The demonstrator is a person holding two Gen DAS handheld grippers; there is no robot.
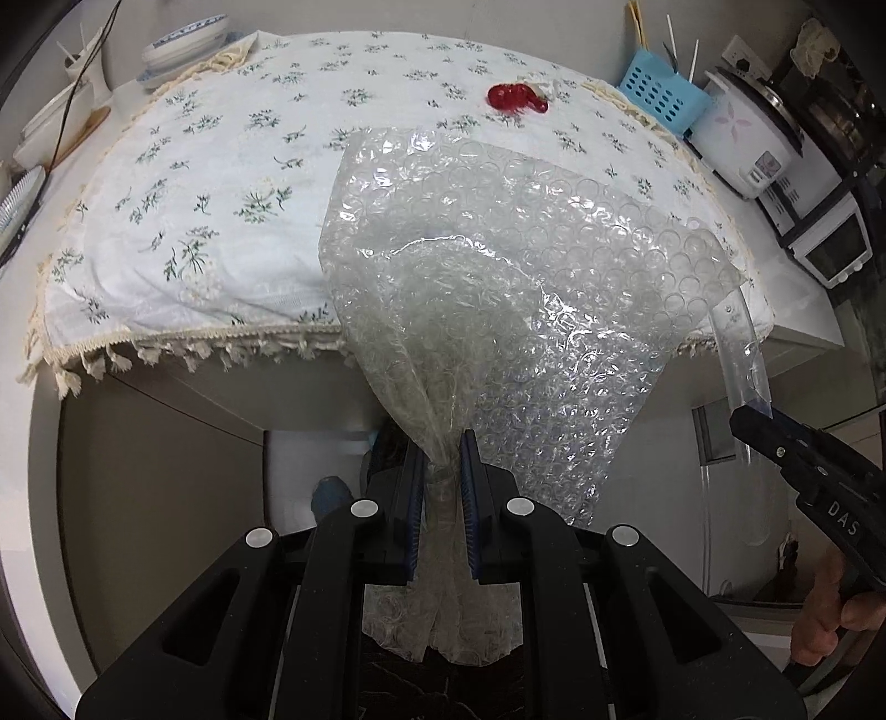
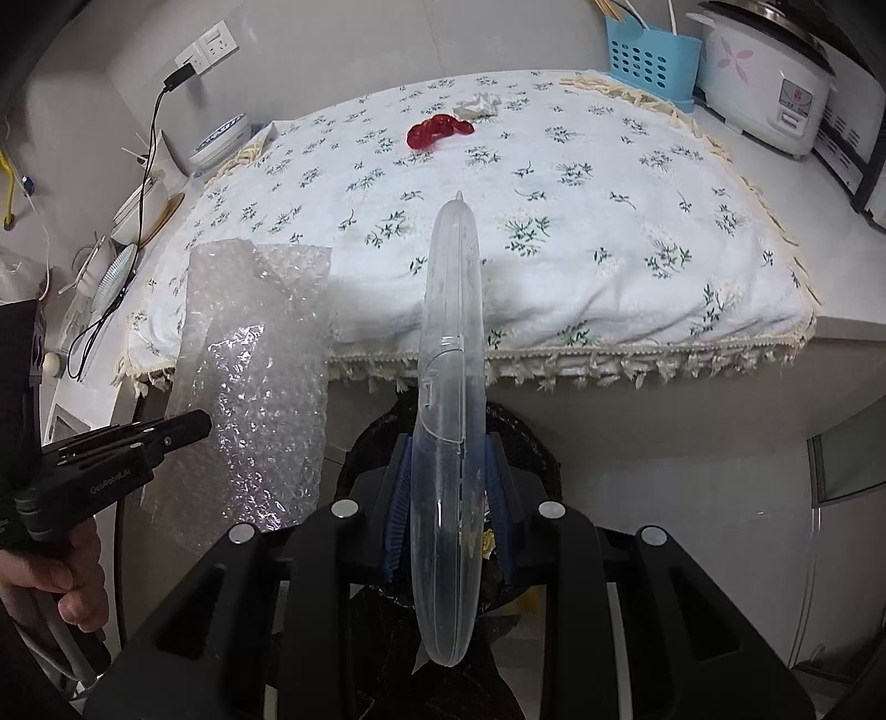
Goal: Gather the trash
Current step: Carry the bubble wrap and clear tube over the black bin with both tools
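My left gripper [image 1: 443, 476] is shut on a sheet of clear bubble wrap [image 1: 498, 266] and holds it up in front of the table edge; the wrap also shows in the right wrist view [image 2: 260, 376]. My right gripper [image 2: 448, 487] is shut on a clear plastic lid [image 2: 448, 387], held on edge above a black trash bag [image 2: 520, 437] below the table. The lid's edge shows in the left wrist view [image 1: 742, 343], with the right gripper [image 1: 747, 421] beside it. A red wrapper [image 1: 515, 98] and a crumpled white paper [image 2: 477, 104] lie on the floral tablecloth [image 1: 221, 194] at the far side.
A blue basket [image 1: 659, 91], a white rice cooker [image 1: 747, 144] and a small oven [image 1: 830, 249] stand at the right of the counter. Bowls [image 1: 183, 44], dishes and a black cable [image 2: 147, 166] are at the left. A wall socket [image 2: 207, 47] is behind.
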